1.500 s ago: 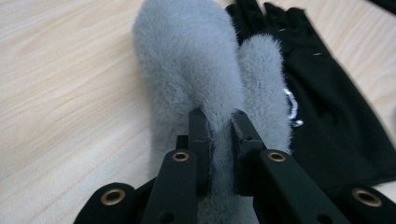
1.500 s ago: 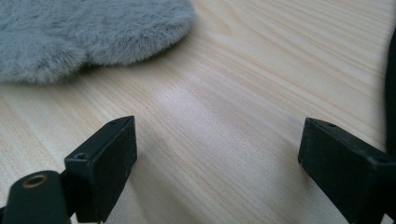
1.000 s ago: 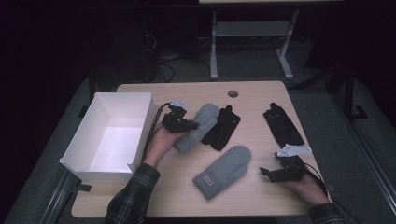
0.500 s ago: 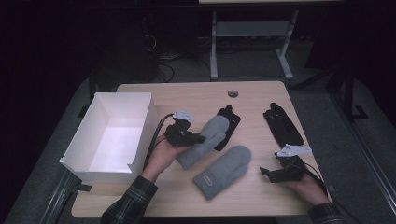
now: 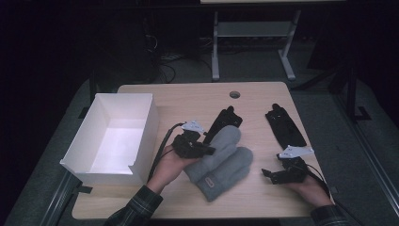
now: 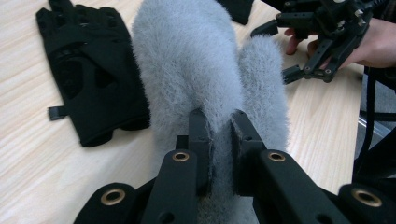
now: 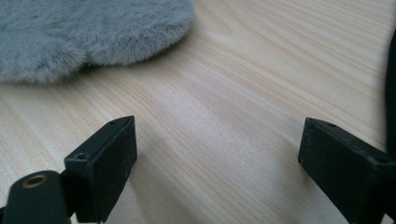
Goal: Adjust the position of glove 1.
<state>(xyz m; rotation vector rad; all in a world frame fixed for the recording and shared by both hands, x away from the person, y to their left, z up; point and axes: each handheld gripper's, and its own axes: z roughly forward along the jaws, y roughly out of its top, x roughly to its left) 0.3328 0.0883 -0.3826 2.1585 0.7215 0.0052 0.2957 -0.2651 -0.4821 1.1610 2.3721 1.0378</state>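
We pinch one grey mitten (image 5: 220, 144) in the left gripper (image 5: 201, 149) and lay it on its twin (image 5: 228, 173) mid-table — right gripper (image 5: 272, 174) gapes empty; next, release squarely.

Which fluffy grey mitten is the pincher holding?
The upper grey mitten, the one next to the black glove. The left gripper pinches its edge, and it lies partly over the other grey mitten, which nothing holds.
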